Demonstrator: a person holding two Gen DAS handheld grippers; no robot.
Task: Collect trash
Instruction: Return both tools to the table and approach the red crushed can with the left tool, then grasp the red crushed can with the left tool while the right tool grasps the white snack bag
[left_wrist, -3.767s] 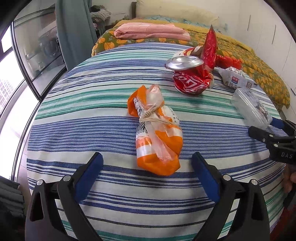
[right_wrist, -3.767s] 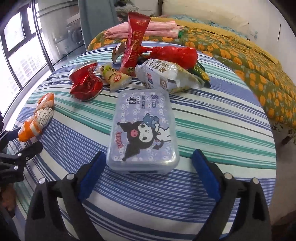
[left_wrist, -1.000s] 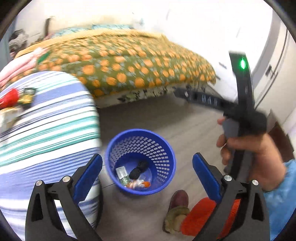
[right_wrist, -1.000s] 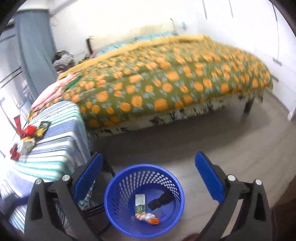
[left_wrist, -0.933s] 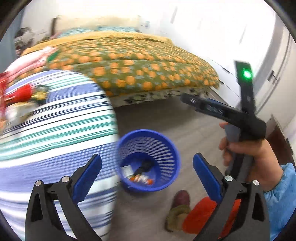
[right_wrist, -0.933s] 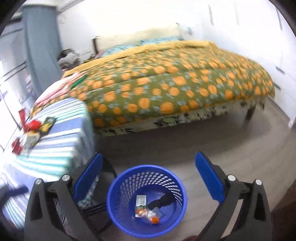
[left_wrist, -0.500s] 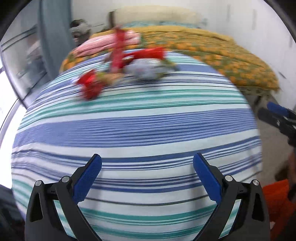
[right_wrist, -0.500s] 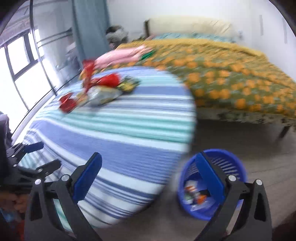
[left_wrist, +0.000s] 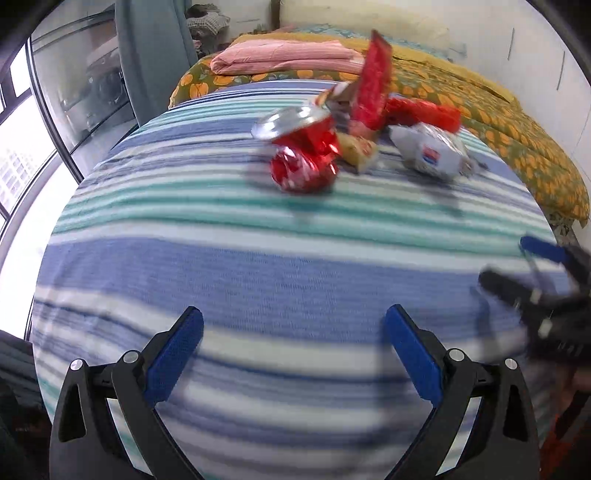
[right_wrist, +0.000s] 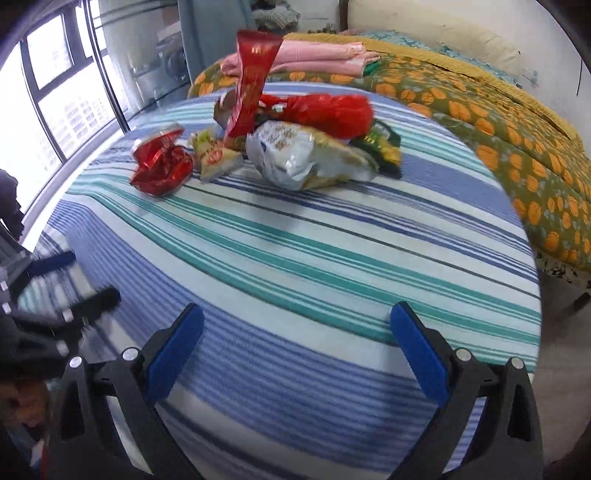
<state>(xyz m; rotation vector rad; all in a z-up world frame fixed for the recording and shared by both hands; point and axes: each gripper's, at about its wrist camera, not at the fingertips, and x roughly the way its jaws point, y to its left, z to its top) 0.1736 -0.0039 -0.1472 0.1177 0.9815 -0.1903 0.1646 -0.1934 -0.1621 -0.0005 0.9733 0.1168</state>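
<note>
Trash pile (right_wrist: 280, 144) lies across the table, well beyond both empty grippers.

Round table (right_wrist: 332, 258) under a blue, green and white striped cloth, bed with orange-patterned green cover (right_wrist: 498, 122) at far right, folded pink blanket (left_wrist: 288, 55) on it, grey-blue curtain (left_wrist: 155, 51) far left, window (right_wrist: 62, 96) at left

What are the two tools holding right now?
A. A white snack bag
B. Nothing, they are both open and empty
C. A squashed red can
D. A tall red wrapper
B. The left tool and the right tool both have their blue pads spread wide with only the striped blue, green and white tablecloth between them, while the crushed red drink can, the white crinkly snack bag and the tall red foil wrapper lie farther off on the cloth.
</note>
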